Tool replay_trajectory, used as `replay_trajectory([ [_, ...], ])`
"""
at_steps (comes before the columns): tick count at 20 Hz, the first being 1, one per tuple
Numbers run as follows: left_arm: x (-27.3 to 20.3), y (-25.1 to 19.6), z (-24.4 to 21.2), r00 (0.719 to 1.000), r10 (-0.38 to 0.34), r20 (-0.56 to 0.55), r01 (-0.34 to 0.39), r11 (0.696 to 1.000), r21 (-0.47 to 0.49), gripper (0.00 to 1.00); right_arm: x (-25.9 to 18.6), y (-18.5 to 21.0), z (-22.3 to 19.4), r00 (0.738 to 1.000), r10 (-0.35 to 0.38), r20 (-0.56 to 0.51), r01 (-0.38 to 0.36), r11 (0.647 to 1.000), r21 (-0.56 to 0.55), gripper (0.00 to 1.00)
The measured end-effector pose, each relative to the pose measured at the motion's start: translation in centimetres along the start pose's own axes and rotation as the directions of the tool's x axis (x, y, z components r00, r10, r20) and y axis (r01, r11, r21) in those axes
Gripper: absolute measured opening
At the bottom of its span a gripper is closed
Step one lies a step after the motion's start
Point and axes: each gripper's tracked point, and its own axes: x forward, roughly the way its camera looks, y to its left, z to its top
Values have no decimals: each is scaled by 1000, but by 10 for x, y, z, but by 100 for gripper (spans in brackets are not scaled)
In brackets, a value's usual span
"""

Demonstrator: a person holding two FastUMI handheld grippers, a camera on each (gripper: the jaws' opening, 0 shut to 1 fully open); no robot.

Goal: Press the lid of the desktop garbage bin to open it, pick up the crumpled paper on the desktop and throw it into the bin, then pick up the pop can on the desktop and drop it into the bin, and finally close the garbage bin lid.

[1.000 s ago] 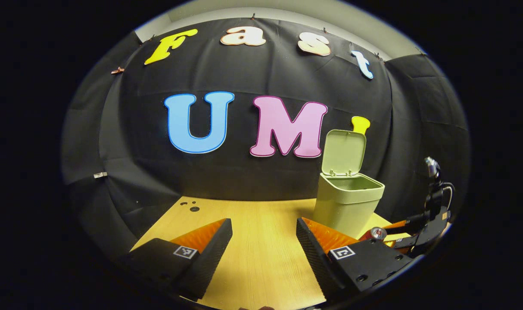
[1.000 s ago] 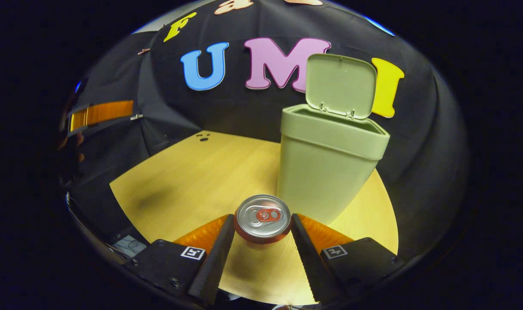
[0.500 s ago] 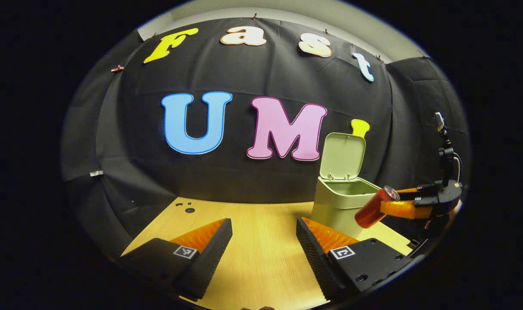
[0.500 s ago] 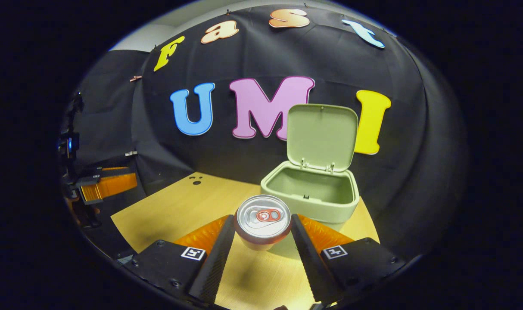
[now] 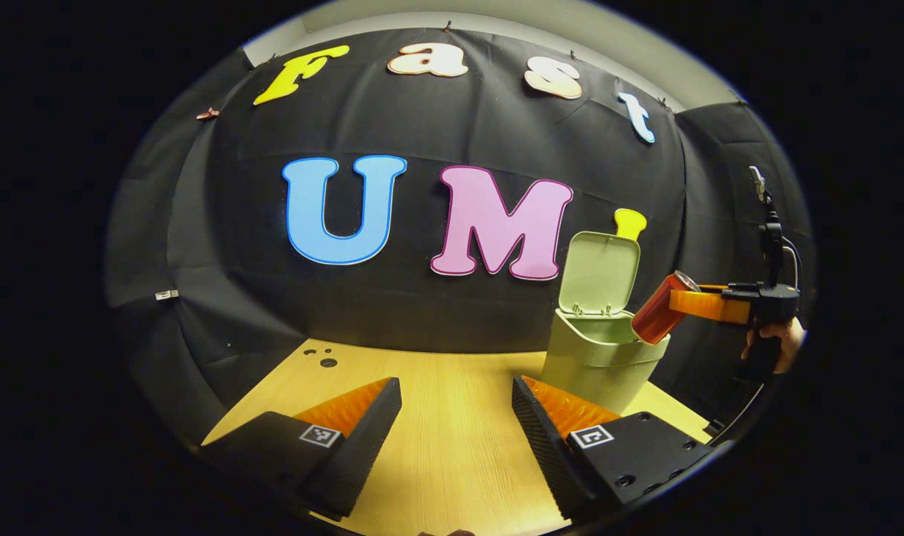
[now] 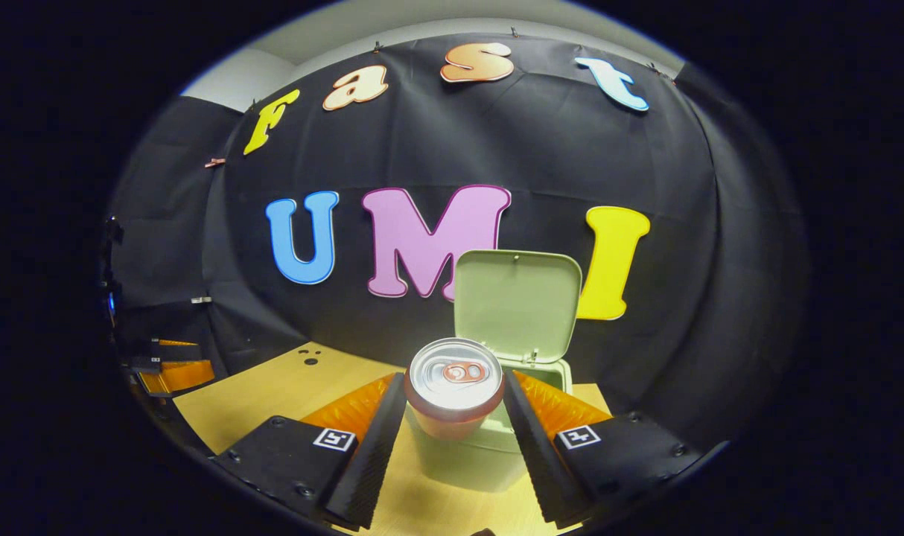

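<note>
My right claw [image 6: 454, 406] grips the can [image 6: 456, 387] by its sides, over the bin's [image 6: 467, 454] near rim at the desk's [image 5: 452, 447] far-right corner; thin, light, probably slippery, so mid-body hold; left claw [image 5: 456, 417] gapes empty.

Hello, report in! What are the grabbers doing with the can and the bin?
Right gripper shut on pop can, held at bin rim. Left gripper open. Lid up. Nothing blocking the opening.
</note>
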Motion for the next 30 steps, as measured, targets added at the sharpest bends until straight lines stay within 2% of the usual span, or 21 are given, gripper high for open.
replay_trajectory([
  [8,2,1,4,1000,11,3,-11,1000,12,96,33,-54,9,996,-93,16,93,996,-9,82],
  [11,1,1,2,1000,17,-4,-17,1000,16,96,45,-68,-9,992,-120,-39,119,992,-30,82],
  [18,-2,1,-5,1000,26,-17,-26,1000,14,96,57,-77,-58,973,-144,-183,143,990,-23,83],
  [30,0,5,-10,999,45,-31,-45,999,0,96,67,-79,-95,947,-165,-276,159,986,-44,83],
])
